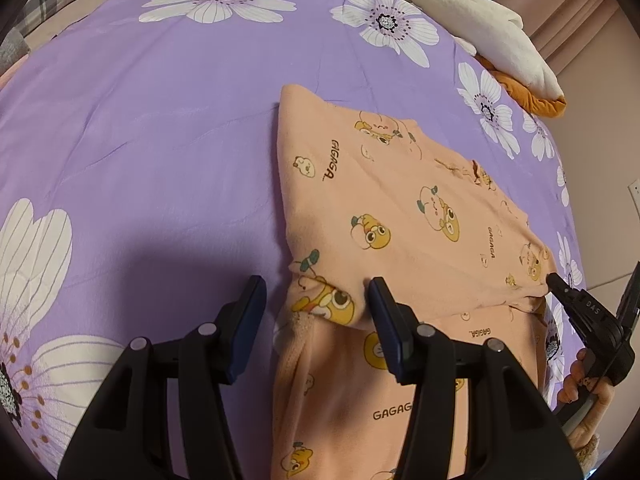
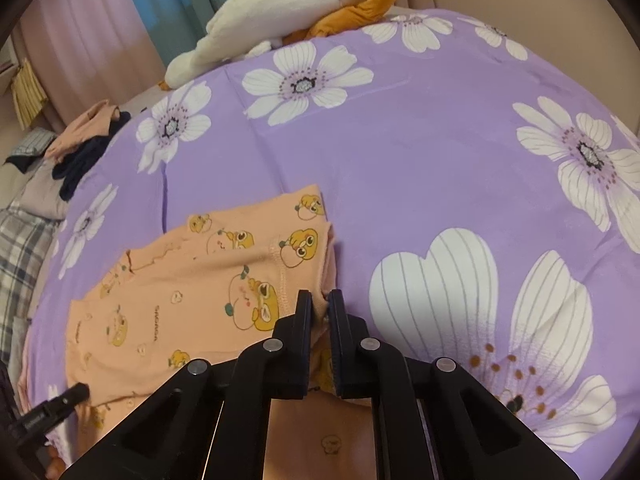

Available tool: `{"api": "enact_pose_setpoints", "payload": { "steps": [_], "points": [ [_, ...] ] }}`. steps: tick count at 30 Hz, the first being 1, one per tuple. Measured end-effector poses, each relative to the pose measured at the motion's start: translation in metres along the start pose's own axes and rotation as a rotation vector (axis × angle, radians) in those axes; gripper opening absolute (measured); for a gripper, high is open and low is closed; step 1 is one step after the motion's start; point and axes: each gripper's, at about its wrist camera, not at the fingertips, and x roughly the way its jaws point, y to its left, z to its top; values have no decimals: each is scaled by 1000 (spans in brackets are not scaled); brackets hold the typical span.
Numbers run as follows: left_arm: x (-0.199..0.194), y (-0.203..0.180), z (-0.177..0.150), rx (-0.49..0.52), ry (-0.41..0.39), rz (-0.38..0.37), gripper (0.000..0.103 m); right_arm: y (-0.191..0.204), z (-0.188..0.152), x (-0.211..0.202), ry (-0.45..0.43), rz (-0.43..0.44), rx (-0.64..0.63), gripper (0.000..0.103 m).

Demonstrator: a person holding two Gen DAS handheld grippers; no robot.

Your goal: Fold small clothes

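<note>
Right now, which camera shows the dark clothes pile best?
The right wrist view: the dark navy clothes pile lies at the left edge of the purple flowered bedspread. The left wrist view doesn't show it.

Home bedroom, purple floral bedspread (image 2: 400, 152), pink curtains (image 2: 92, 40), piled clothes (image 2: 84, 140)

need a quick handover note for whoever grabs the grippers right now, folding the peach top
Left gripper: open, jaws astride the near corner of the peach top, not pinching it.
Right gripper: shut on the top's other near corner, a bit of fabric between the pads.
Top lies partly folded on the purple flowered bedspread; white and orange clothes heaped at the far edge.
Left to do: close the left gripper on its corner, finish the fold, smooth it.
</note>
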Motion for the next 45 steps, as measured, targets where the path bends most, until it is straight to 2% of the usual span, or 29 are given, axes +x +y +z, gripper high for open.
{"api": "enact_pose_setpoints", "payload": {
  "steps": [6, 19, 34, 36, 38, 40, 42, 45],
  "points": [
    [1, 3, 0, -31, 6, -19, 52, -6, -13, 22, 46, -39, 10, 9],
    [1, -3, -4, -10, -9, 26, 53, -19, -16, 24, 51, 27, 47, 9],
    [0, -5, -6, -9, -24, 35, 55, -19, -16, 26, 45, 34, 36, 9],
    [-5, -6, -9, -23, -25, 32, 57, -19, -16, 24, 41, 44, 39, 12],
    [-11, -6, -11, -29, -24, 35, 67, -20, -16, 17, 29, 49, 49, 18],
    [-26, -3, -17, -48, -62, 56, 75, -23, -18, 7, 13, 85, 61, 44],
    [-41, -1, -23, -61, -99, 71, 80, -23, -19, -6, -5, 134, 55, 56],
    [-64, 4, -33, -75, -132, 60, 84, -23, -21, -28, -37, 144, 33, 58]
  ]
}}
